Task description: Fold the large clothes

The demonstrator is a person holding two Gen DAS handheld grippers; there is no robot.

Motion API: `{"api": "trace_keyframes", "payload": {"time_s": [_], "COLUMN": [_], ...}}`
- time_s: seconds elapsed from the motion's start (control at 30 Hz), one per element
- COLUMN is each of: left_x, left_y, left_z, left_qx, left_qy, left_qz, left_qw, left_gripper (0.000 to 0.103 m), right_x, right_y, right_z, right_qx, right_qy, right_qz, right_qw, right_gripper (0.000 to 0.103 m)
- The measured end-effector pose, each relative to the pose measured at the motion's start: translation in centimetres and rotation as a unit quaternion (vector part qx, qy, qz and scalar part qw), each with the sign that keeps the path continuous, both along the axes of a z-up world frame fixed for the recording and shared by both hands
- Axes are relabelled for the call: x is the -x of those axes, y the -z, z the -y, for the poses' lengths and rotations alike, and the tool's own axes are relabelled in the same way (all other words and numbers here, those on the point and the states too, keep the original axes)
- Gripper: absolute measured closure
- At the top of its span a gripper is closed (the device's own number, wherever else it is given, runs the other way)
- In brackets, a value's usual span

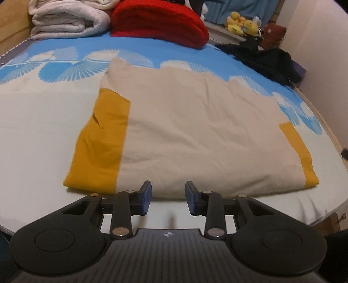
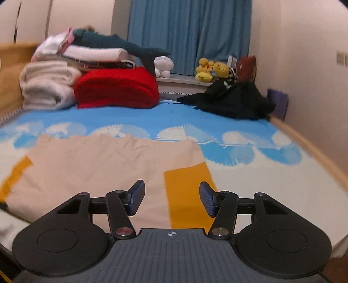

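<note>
Lying flat mid-bed on the blue-patterned sheet (image 1: 65, 50), the beige-and-mustard garment (image 1: 195, 130), folded into a neat rectangle, likely awaiting another fold. Hovering just off its near edge, tilted downward: left gripper (image 1: 168, 200) narrowly parted, right gripper (image 2: 171, 200) wider over the mustard panel (image 2: 187, 196), both gripping nothing.

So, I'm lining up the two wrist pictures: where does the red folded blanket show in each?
Left wrist view: the red folded blanket sits at top centre, beyond the beige and yellow garment.
Right wrist view: the red folded blanket lies left of centre, in the upper half.
Shared landmark: the white folded blanket lies against its left side in both.
</note>
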State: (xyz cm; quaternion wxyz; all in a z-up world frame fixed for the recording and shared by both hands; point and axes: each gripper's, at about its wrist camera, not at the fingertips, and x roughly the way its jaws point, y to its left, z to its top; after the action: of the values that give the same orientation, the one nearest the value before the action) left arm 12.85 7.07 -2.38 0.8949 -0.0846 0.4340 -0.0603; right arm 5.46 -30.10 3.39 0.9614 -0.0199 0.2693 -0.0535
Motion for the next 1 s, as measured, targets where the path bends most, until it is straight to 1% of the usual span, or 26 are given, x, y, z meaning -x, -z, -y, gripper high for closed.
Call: {"api": "trace_keyframes", "payload": {"time_s": [0.03,0.07,0.13,0.2,0.23,0.27,0.3,0.37,0.4,0.43,0.5,0.53,0.6,0.7,0.8,0.83,0.87,0.93,1.0], "left_x": [-0.3,0.3,-0.1,0.1,-0.1,-0.1,-0.2,-0.3,-0.4,-0.4,-0.5,-0.6,-0.6,-0.5,-0.6,-0.7,-0.7,-0.7,-0.7], "left_y": [0.2,0.4,1.0,1.2,1.4,1.6,1.9,2.5,2.8,3.0,3.3,3.6,4.0,5.1,5.9,6.2,6.5,6.9,7.0], "left_z": [-0.4,-1.1,-1.8,-2.4,-2.8,-3.2,-3.8,-4.8,-5.2,-5.7,-6.3,-6.6,-7.2,-8.4,-9.1,-9.4,-9.6,-9.8,-9.9], "left_qx": [0.012,0.024,0.044,0.06,0.075,0.09,0.112,0.144,0.154,0.161,0.169,0.173,0.183,0.203,0.205,0.21,0.216,0.227,0.233], "left_qy": [-0.012,-0.022,-0.038,-0.046,-0.053,-0.06,-0.072,-0.098,-0.112,-0.126,-0.146,-0.154,-0.172,-0.205,-0.234,-0.242,-0.25,-0.261,-0.267], "left_qz": [-0.007,-0.013,-0.025,-0.032,-0.039,-0.046,-0.058,-0.073,-0.078,-0.082,-0.086,-0.09,-0.097,-0.104,-0.113,-0.114,-0.112,-0.102,-0.091], "left_qw": [0.9998,0.9994,0.998,0.9966,0.995,0.993,0.9894,0.982,0.9786,0.9754,0.971,0.9686,0.963,0.9517,0.9436,0.9405,0.937,0.933,0.9307], "left_gripper": [0.066,0.066,0.066,0.066,0.065,0.063,0.062,0.061,0.058,0.055,0.046,0.045,0.044,0.044,0.044,0.044,0.044,0.042,0.042], "right_x": [-0.1,-0.2,-0.3,-0.3,-0.3,-0.2,-0.1,0.0,0.1,0.2,0.4,0.4,0.3,0.2,0.3,0.2,-0.2,-0.3,-0.4], "right_y": [0.2,0.3,0.4,0.2,0.1,0.0,0.0,0.0,-0.1,-0.1,-0.3,-0.4,-0.4,-0.4,0.2,0.6,0.9,0.8,0.8], "right_z": [0.1,0.4,0.7,0.8,0.8,0.7,0.6,0.6,0.6,0.7,0.6,0.6,0.5,0.5,0.5,0.5,0.4,0.4,0.2], "right_qx": [0.0,-0.009,-0.025,-0.027,-0.025,-0.023,-0.022,-0.02,-0.02,-0.021,-0.022,-0.022,-0.022,-0.025,-0.03,-0.031,-0.031,-0.041,-0.034], "right_qy": [0.001,0.003,0.007,0.008,0.007,0.006,0.006,0.004,0.004,0.003,0.002,0.002,0.002,0.0,0.001,0.002,0.004,0.002,-0.002], "right_qz": [-0.005,-0.008,-0.01,-0.01,-0.009,-0.008,-0.007,-0.006,-0.005,-0.003,0.0,0.001,0.001,0.001,0.0,-0.007,-0.024,-0.015,-0.015], "right_qw": [1.0,1.0,1.0,1.0,1.0,1.0,1.0,1.0,1.0,1.0,1.0,1.0,1.0,1.0,1.0,0.999,0.999,0.999,0.999], "right_gripper": [0.046,0.046,0.046,0.046,0.046,0.046,0.046,0.046,0.046,0.046,0.046,0.046,0.046,0.046,0.045,0.045,0.046,0.045,0.045]}}
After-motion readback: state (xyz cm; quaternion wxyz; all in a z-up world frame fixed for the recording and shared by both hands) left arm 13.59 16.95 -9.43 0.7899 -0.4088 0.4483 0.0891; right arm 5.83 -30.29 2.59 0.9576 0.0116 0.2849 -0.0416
